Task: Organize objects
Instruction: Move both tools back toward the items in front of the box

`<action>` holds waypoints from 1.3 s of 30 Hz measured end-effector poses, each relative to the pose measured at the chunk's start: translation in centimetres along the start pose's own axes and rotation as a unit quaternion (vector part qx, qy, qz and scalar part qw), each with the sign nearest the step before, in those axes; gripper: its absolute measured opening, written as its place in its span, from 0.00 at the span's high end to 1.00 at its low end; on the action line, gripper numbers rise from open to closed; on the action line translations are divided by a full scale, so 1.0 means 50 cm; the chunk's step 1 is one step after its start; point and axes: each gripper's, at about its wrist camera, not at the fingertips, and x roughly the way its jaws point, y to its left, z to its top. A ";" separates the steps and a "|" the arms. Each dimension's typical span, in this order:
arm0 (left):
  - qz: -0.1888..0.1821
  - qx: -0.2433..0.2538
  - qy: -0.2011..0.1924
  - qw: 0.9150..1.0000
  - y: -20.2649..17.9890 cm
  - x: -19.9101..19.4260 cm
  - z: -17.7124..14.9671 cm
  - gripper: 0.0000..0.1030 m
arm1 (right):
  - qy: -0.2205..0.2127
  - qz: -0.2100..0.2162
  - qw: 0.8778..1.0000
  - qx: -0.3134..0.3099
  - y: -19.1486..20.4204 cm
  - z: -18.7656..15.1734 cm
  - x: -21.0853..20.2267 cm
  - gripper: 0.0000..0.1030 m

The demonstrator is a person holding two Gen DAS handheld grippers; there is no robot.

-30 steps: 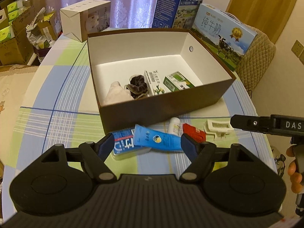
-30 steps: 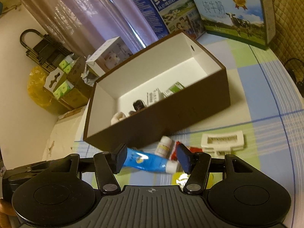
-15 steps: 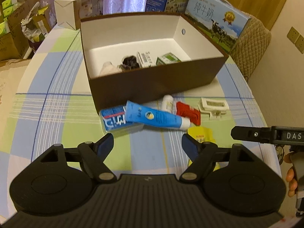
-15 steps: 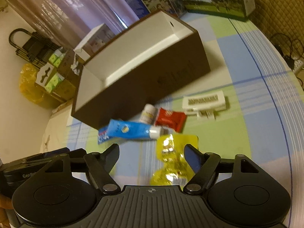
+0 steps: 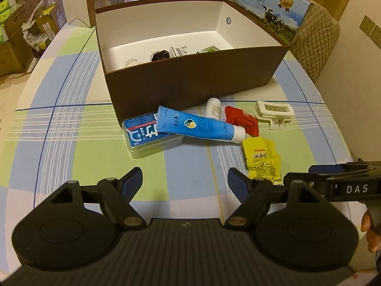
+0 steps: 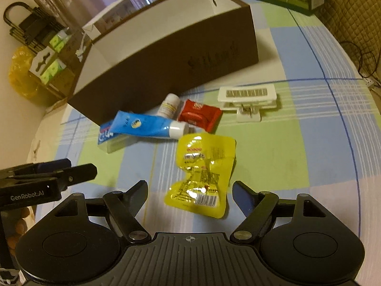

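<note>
Crinkled yellow foil sachet (image 6: 202,178) between spread fingers of empty right gripper (image 6: 189,191): probably light, soft, slippery; best pinched across narrow waist; left gripper (image 5: 185,183) also open, empty.

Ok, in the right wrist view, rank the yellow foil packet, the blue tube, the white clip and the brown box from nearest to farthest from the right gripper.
1. Yellow foil packet, just ahead of the right gripper.
2. Blue tube, left, beyond it.
3. White clip, right, farther back.
4. Brown box, behind everything.
</note>
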 end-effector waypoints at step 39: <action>0.011 0.044 0.021 0.999 0.043 0.106 0.022 0.27 | -0.035 -0.139 0.983 -0.116 0.063 -0.025 0.162 0.37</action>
